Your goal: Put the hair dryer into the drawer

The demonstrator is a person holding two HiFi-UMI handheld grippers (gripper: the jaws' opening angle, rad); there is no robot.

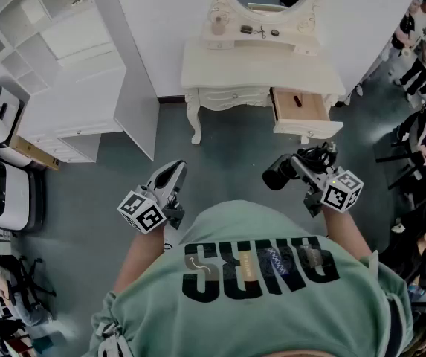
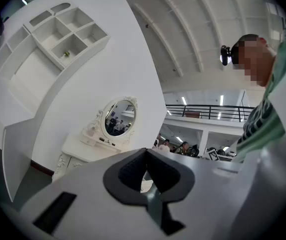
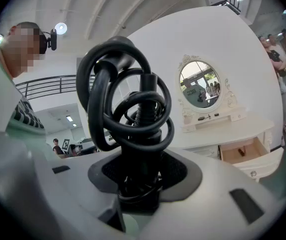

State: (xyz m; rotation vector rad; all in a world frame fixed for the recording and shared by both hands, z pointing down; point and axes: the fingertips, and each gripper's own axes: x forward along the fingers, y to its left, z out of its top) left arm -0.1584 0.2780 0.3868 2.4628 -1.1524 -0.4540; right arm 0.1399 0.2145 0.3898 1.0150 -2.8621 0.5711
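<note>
Hair dryer [image 1: 281,172] looks like hard, slick plastic, probably nose-heavy, and the coiled cord [image 3: 103,84] is floppy and could snag, so the handle seems the spot to grab. Right gripper [image 1: 309,171] is clamped on that cord-wrapped handle, held about level, with the open drawer [image 1: 313,111] at its 12 o'clock. Left gripper [image 1: 174,172] is closed and empty.

Left gripper [image 2: 145,155] at 6 o'clock, jaw tips meeting with nothing between them, with a white dressing table [image 2: 83,150] at 8, its oval mirror [image 2: 119,117] just left of centre, a cubby shelf unit [image 2: 63,34] at 10 and a balcony railing [image 2: 207,112] at 3.
</note>
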